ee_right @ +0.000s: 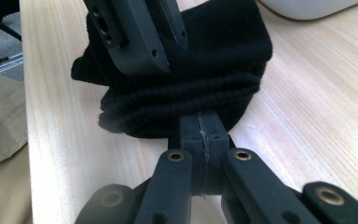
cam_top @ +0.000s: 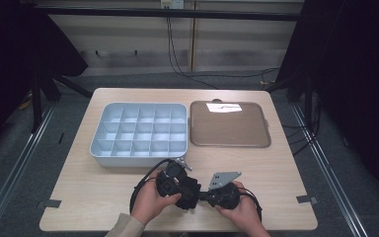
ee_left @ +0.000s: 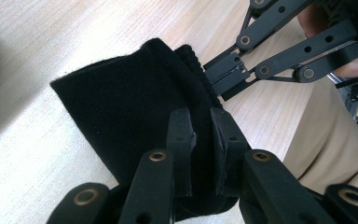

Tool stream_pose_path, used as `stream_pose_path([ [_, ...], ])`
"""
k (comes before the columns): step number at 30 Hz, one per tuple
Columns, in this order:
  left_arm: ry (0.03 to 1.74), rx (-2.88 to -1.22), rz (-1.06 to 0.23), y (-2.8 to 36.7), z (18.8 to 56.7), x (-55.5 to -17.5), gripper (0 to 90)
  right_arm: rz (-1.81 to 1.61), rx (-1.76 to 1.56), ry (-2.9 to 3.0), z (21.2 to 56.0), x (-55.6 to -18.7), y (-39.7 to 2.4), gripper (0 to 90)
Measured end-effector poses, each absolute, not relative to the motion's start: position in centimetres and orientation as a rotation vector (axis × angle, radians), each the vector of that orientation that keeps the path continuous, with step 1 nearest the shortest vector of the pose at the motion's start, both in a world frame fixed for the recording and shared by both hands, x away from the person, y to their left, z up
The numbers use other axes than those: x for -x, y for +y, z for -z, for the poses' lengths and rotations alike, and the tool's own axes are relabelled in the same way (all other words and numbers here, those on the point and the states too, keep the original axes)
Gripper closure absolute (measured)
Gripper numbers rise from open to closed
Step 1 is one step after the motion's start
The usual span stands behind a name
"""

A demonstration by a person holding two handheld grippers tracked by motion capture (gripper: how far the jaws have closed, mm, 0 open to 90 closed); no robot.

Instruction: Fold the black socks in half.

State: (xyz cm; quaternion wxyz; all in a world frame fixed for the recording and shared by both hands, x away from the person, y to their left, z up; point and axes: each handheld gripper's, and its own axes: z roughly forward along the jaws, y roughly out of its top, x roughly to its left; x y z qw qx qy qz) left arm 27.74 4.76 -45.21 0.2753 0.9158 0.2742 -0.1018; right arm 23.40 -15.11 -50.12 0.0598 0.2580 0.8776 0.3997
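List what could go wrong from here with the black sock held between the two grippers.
1. The right gripper pinches only the edge of the folded black sock, so a tug might pull it free.
2. The left gripper grips thick bunched cloth, so a layer may slip out and the fold could open.
3. Both grippers work near the table's front edge, so a dropped sock might land on the person's lap rather than in the divided tray.
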Motion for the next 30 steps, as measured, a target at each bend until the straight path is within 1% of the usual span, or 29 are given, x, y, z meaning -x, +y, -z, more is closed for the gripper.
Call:
stream_pose_path([
  [16,0.754,-2.501,0.202,4.4,45.8,-27.6,78.5,-1.194,-0.844,2.615,49.8,-23.6,-16.6,90.0],
  [19,0.763,-2.498,0.21,4.5,45.9,-27.7,78.8,-1.193,-0.851,2.604,49.7,-23.7,-16.8,90.0],
  [30,0.781,-2.529,0.169,5.4,45.7,-28.1,78.9,-1.186,-0.857,2.604,49.8,-23.8,-17.1,90.0],
])
